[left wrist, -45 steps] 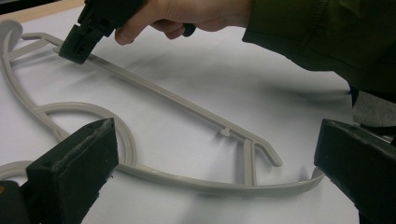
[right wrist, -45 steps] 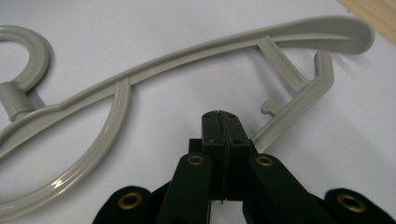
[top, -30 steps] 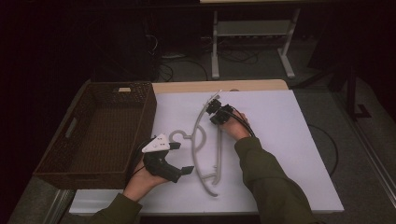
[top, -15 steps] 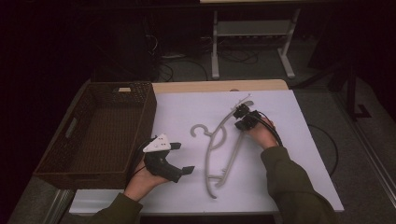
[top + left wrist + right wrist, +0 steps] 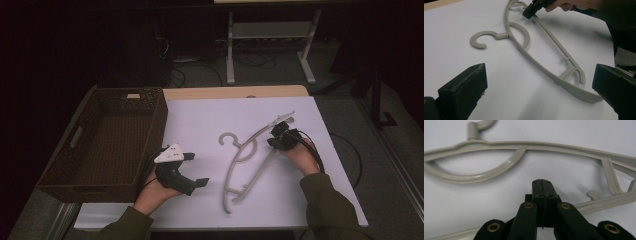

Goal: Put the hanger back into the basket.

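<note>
A grey plastic hanger (image 5: pixel 240 146) lies flat on the white tabletop (image 5: pixel 200 115), its hook pointing left. My right gripper (image 5: pixel 276 135) is shut, its joined tips resting across the hanger's straight bar near the far end. In the right gripper view the closed jaws (image 5: pixel 541 182) cover that bar, and the curved arm (image 5: pixel 564 146) runs beyond them. My left gripper (image 5: pixel 196 170) stays open near the basket, a hand's width left of the hanger, with nothing between its fingers. The left gripper view looks between wide jaws (image 5: pixel 537 82) at the hanger (image 5: pixel 579 92) and the right gripper (image 5: pixel 529 12).
A dark wicker basket (image 5: pixel 65 165) with nothing in it stands along the table's left side, close to my left hand. Behind the table a white metal stand (image 5: pixel 270 40) and cables sit on the dark floor. White tabletop extends in front of and right of the hanger.
My right gripper has slid to the right across the table, and the hanger has moved and swung with it, away from the left gripper. The left hand has stayed put.
</note>
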A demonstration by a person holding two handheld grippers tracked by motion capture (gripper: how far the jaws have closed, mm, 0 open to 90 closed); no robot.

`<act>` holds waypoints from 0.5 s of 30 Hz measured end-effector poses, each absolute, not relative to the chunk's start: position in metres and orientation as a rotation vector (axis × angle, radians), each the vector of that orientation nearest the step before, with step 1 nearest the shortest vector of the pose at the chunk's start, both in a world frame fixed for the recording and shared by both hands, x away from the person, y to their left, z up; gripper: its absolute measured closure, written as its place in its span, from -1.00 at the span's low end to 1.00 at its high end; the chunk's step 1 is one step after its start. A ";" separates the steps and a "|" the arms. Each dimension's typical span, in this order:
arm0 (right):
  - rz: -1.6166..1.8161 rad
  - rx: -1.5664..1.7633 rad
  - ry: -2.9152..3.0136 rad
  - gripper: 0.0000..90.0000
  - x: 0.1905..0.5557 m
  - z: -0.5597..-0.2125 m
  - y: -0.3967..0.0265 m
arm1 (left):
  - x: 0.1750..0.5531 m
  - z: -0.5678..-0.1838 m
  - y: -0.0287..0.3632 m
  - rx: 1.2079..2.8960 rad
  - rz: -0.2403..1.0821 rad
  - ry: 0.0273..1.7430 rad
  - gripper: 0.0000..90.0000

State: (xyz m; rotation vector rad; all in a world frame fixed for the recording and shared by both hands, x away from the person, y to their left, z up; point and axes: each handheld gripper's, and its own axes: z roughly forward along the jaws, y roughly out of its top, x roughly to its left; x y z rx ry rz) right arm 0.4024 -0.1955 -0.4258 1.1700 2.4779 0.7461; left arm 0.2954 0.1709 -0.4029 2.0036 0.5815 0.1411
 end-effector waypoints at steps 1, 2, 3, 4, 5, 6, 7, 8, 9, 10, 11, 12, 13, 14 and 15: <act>0.778 1.138 2.483 0.99 0.395 -0.420 -0.196 | 0.295 -0.403 0.171 2.004 0.140 0.582 -1.00; 0.778 1.138 2.483 0.99 0.395 -0.420 -0.196 | 0.295 -0.403 0.171 2.004 0.140 0.582 -1.00; 0.824 1.104 2.488 0.99 0.383 -0.412 -0.195 | 0.295 -0.403 0.171 2.007 0.141 0.579 -1.00; 0.832 1.097 2.491 0.99 0.380 -0.410 -0.195 | 0.295 -0.403 0.171 2.007 0.141 0.579 -1.00; 0.854 1.076 2.489 0.99 0.372 -0.406 -0.196 | 0.295 -0.403 0.171 2.007 0.142 0.581 -1.00; 0.867 1.064 2.495 0.99 0.367 -0.403 -0.196 | 0.294 -0.403 0.171 2.007 0.141 0.584 -1.00; 0.867 1.064 2.495 0.99 0.367 -0.403 -0.196 | 0.294 -0.403 0.171 2.007 0.141 0.584 -1.00; 0.877 1.051 2.501 0.99 0.361 -0.401 -0.197 | 0.294 -0.403 0.171 2.010 0.141 0.583 -1.00; 0.885 1.041 2.521 0.99 0.349 -0.401 -0.199 | 0.294 -0.403 0.171 2.012 0.142 0.580 -1.00; 0.885 1.041 2.521 0.99 0.349 -0.401 -0.199 | 0.294 -0.403 0.171 2.012 0.143 0.578 -1.00; 0.888 1.034 2.547 0.99 0.338 -0.404 -0.201 | 0.294 -0.403 0.171 2.008 0.142 0.580 -1.00; 0.889 1.039 2.564 0.99 0.332 -0.406 -0.202 | 0.294 -0.403 0.171 2.008 0.142 0.580 -1.00; 0.888 1.045 2.585 0.99 0.326 -0.409 -0.202 | 0.294 -0.403 0.170 2.010 0.142 0.581 -1.00; 0.891 1.043 2.602 0.99 0.323 -0.411 -0.201 | 0.294 -0.403 0.170 2.011 0.142 0.582 -1.00; 0.890 1.038 2.622 0.99 0.318 -0.414 -0.201 | 0.294 -0.403 0.170 2.010 0.141 0.582 -1.00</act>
